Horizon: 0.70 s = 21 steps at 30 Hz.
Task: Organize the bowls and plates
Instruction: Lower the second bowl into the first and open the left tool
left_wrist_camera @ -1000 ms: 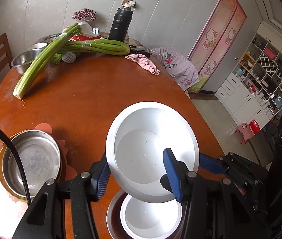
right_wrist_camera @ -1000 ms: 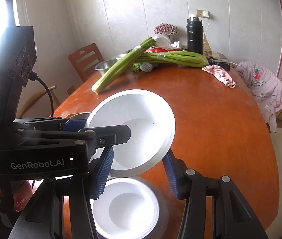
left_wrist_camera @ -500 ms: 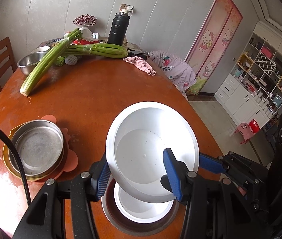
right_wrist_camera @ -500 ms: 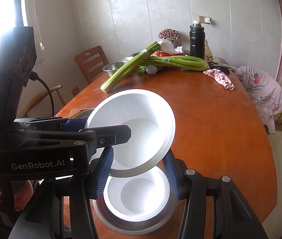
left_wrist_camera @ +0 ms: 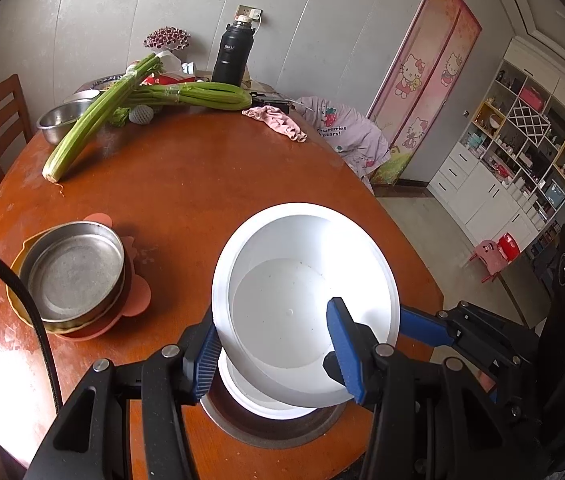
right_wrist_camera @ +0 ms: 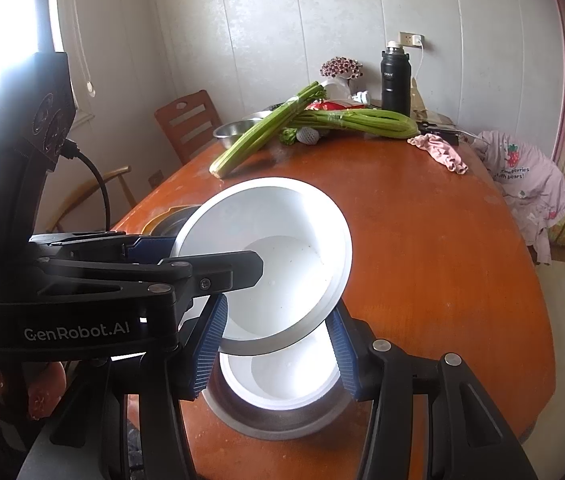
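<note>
Above a steel bowl, both hand-held grippers clamp a white bowl.

White bowl, glossy, empty bar a few tiny specks, tilted, mouth facing the cameras, raised off the bench. Directly beneath it: smaller white bowl upright inside a wide steel dish near the bench's 6 o'clock edge in the left wrist view. Towards 9 o'clock of that stack, well apart: shallow steel pan, upright and empty, nested in a yellow dish on an orange flower-shaped plate. Far at 11 o'clock: steel bowl, upright, partly hidden by greens.
</note>
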Each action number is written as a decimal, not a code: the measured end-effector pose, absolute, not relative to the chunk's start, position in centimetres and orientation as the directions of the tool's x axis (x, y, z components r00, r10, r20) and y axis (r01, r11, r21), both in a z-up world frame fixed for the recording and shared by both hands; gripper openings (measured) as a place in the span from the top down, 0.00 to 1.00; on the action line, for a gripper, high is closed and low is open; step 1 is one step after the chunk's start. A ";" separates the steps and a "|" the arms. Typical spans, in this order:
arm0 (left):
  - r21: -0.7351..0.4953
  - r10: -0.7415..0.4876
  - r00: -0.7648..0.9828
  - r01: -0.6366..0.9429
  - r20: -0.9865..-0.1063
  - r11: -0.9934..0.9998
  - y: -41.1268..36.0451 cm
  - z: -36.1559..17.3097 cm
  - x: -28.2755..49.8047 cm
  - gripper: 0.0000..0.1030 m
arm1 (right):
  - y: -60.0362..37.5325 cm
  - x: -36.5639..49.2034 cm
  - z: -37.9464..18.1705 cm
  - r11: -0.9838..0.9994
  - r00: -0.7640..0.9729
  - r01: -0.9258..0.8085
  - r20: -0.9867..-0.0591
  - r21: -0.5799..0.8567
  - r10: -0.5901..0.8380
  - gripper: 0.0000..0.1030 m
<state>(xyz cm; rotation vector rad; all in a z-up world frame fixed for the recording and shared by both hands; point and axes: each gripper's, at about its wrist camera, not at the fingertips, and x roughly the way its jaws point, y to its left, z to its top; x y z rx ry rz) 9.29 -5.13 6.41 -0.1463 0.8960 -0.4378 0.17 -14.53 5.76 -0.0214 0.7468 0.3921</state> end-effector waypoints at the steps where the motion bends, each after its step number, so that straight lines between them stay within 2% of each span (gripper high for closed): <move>1: -0.302 -0.427 0.540 0.307 -0.725 0.902 -5.2 6.2 9.1 0.51 | -14.5 0.1 5.6 0.927 0.662 -0.354 -0.668 0.121 0.340 0.49; 21: -0.310 -0.421 0.483 0.296 -0.768 0.904 -5.6 2.7 8.4 0.51 | -14.7 -0.7 2.2 0.930 0.607 -0.339 -0.721 0.143 0.332 0.49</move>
